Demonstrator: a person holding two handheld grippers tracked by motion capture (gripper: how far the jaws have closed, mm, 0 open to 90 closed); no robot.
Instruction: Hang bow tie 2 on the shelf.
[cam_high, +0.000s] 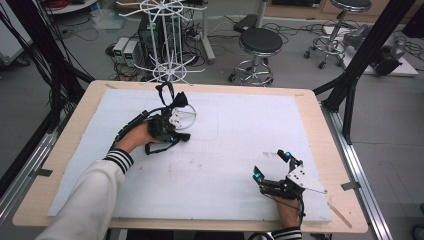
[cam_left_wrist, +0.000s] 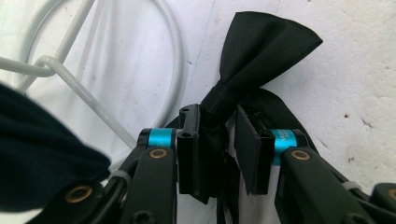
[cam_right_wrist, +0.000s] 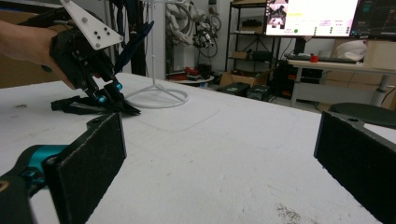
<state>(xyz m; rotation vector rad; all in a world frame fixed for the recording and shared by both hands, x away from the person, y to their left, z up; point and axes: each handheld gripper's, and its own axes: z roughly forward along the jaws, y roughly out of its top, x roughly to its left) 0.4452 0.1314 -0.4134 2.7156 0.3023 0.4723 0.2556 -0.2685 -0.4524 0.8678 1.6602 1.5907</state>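
**Grabbing the bow tie at its knot**

My left gripper has its jaws around the black bow tie at the centre knot, on the worktop beside the white wire stand. One pad touches; full pinch unclear. My right gripper rests spread, empty. Next, I judge: firm squeeze, then lift toward the stand.

- left gripper was black, a white three-cornered plate with small holes on top, black cable trailing from it.
- its jaw arms carried teal bands and brass-coloured pivots, flat black pads at the tips.
- right gripper matched: black frame, teal accents, pale plate.
- sleeves were white, cuffs striped dark and white.
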